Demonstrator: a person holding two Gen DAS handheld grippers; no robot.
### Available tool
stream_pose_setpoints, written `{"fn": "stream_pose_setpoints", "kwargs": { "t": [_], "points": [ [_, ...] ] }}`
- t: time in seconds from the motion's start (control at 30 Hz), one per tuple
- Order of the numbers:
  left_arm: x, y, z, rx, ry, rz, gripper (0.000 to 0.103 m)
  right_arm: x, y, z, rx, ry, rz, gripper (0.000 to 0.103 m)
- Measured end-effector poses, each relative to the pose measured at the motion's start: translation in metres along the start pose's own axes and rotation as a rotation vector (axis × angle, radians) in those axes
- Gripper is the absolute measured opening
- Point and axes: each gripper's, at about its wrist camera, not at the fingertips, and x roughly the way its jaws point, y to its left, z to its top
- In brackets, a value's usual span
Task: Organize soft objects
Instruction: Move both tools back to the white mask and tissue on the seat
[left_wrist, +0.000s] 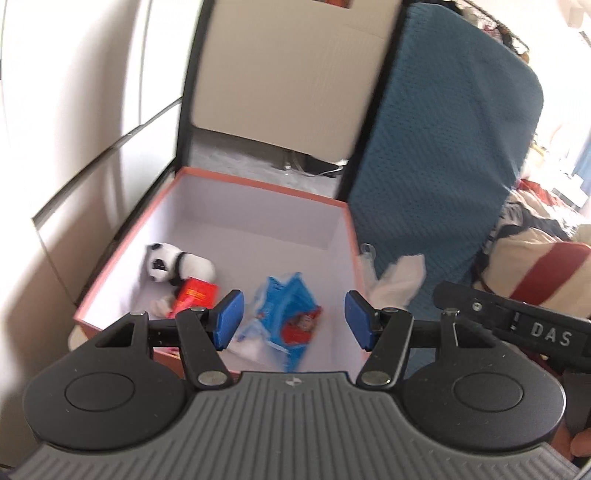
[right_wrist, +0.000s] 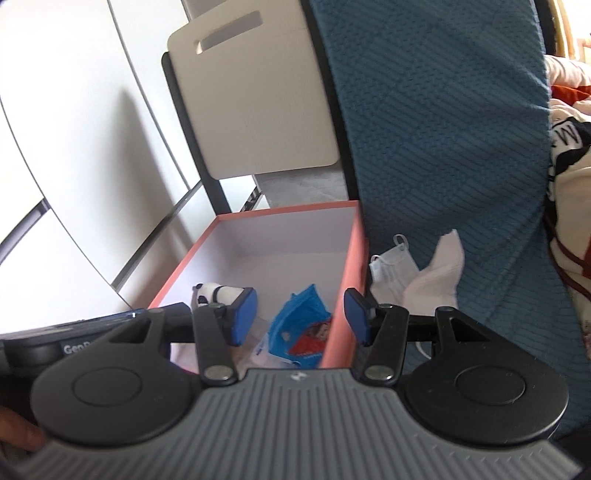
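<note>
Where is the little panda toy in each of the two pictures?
Left wrist view: the panda toy lies inside the box, at its left side, above and left of the hand-held gripper's left pad.
Right wrist view: the panda toy peeks out low in the box, partly hidden behind the left pad.
Shared landmark: the blue packet lies in the same pink-rimmed box, to the panda's right in both.

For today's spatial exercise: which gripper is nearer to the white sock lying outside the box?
Right. The right gripper has the white sock just beyond its right finger; the left gripper sits over the box, the sock further right.
</note>
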Motion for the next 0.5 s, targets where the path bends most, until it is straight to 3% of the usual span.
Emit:
{"fn": "stream_pose_setpoints", "kwargs": {
  "t": [0.5],
  "points": [
    [-0.001, -0.076, -0.049, 0.071, -0.015, -0.076, 0.066, -0.052, -0.065, -0.04, 0.006, -0.035, -0.067, 0.055]
  ]
}}
